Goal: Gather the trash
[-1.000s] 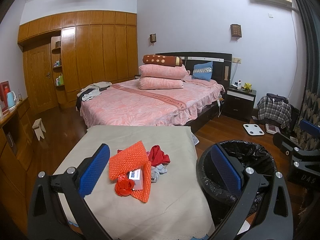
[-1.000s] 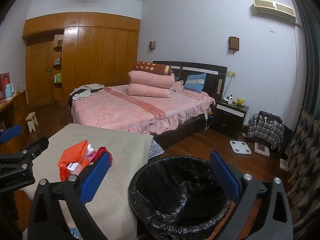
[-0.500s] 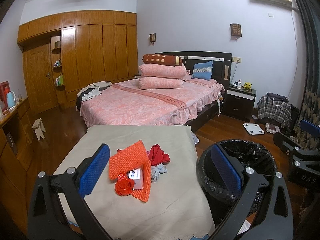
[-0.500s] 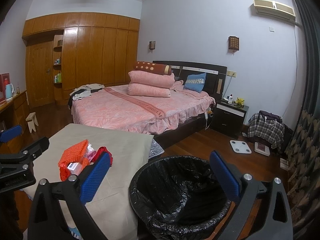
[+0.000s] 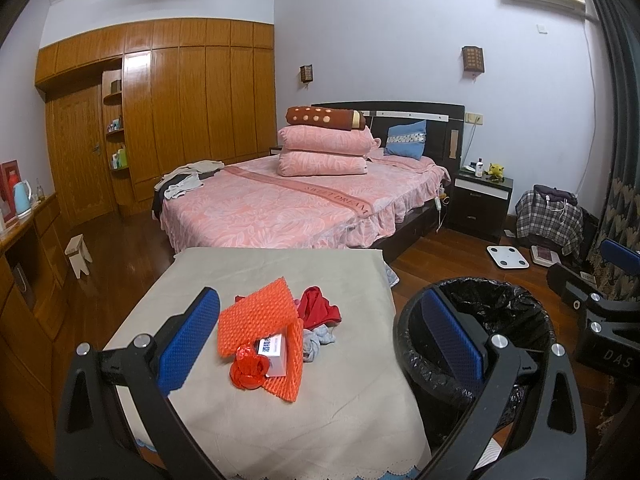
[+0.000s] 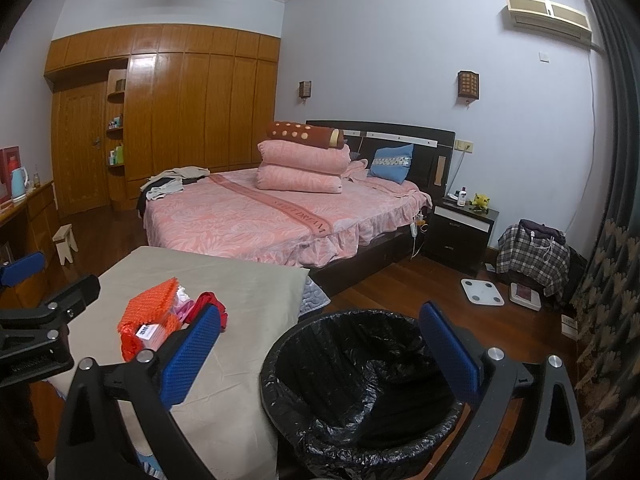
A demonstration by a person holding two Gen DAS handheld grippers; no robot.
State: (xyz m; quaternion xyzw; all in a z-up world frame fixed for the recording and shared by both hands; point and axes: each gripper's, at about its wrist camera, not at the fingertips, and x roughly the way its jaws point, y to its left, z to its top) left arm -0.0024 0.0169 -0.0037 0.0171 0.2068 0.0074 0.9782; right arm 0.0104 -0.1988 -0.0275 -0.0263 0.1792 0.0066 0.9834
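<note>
On the table (image 5: 248, 420), draped in a beige cloth, a small heap of trash is seen near the middle: an orange foam net (image 5: 256, 322) folded like a tent, its long axis running from the near left toward the far right, with a white box (image 5: 274, 354) and a red wrapper (image 5: 248, 368) under its near edge and red and grey scraps (image 5: 320, 312) touching its right side. Just beside the table's right edge a bin (image 6: 360, 384) lined with a black bag is set on the wooden floor. Both the left gripper (image 5: 320, 340) and the right gripper (image 6: 320, 352) are held wide open and empty, the left over the heap, the right over the bin. Beyond, a pink bed (image 5: 304, 204) and a wooden wardrobe (image 5: 192, 96) are visible.
</note>
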